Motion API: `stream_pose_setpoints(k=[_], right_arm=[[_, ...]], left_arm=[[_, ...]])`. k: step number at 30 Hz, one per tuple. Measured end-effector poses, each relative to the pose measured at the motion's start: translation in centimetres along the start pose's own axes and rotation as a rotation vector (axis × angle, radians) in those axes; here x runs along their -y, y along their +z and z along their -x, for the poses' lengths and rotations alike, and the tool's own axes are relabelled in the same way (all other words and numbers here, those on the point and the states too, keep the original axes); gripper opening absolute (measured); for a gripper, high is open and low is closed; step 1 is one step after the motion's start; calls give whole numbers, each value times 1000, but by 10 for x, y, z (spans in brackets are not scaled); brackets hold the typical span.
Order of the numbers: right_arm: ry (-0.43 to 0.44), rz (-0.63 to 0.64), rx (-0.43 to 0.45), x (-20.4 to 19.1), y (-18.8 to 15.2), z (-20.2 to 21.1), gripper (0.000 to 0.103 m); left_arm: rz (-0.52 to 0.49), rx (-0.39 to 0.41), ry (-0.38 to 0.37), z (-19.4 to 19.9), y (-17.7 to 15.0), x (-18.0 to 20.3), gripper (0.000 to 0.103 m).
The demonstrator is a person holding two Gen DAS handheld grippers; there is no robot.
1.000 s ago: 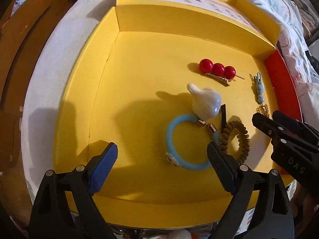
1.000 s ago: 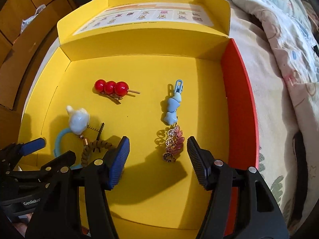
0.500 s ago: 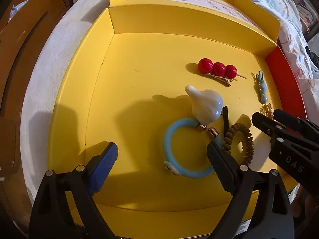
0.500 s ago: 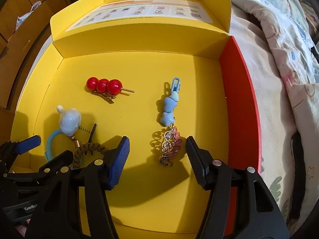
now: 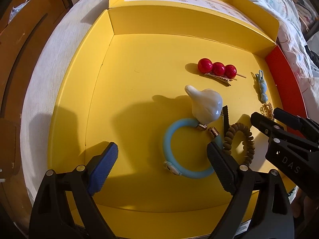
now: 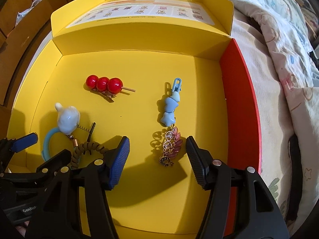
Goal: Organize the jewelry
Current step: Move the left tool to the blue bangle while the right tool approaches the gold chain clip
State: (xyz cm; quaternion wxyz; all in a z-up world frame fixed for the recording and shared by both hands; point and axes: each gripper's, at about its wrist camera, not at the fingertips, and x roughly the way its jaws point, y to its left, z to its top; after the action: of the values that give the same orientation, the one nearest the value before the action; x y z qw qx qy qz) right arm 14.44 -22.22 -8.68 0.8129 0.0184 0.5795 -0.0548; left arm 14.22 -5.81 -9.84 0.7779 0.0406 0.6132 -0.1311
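An open yellow box [image 5: 139,91] holds the jewelry. My left gripper [image 5: 162,162] hangs open above a light blue ring bracelet [image 5: 169,137] with a white bird-shaped charm [image 5: 205,103]. A brown spiral hair tie [image 5: 242,141] lies just right of the bracelet. My right gripper [image 6: 157,153] is open, and a gold and pink brooch [image 6: 171,148] lies between its fingers, untouched. A blue heart-and-star clip [image 6: 170,105] lies just beyond the brooch. A clip with three red balls [image 6: 103,83] lies farther left.
The box has a red right wall [image 6: 239,99] and a raised lid [image 6: 139,12] with a printed sheet at the back. It rests on a bed with a patterned quilt [image 6: 279,39] to the right. Brown cupboards [image 5: 24,29] stand at the left.
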Motion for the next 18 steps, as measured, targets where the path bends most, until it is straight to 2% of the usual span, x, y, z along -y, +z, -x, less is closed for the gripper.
stream_pose_setpoints(k=[4, 8, 13, 18], right_arm=[[-4, 21, 5, -5, -2, 2, 53], [-3, 16, 0, -6, -3, 3, 50], [-3, 4, -9, -2, -3, 5, 40], [2, -11, -11, 3, -3, 6, 33]], left_arm=[[3, 13, 25, 2, 1, -2, 75], [20, 10, 4, 3, 4, -10, 71], [22, 18, 12, 5, 8, -19, 53], [35, 22, -7, 8, 10, -23, 43]])
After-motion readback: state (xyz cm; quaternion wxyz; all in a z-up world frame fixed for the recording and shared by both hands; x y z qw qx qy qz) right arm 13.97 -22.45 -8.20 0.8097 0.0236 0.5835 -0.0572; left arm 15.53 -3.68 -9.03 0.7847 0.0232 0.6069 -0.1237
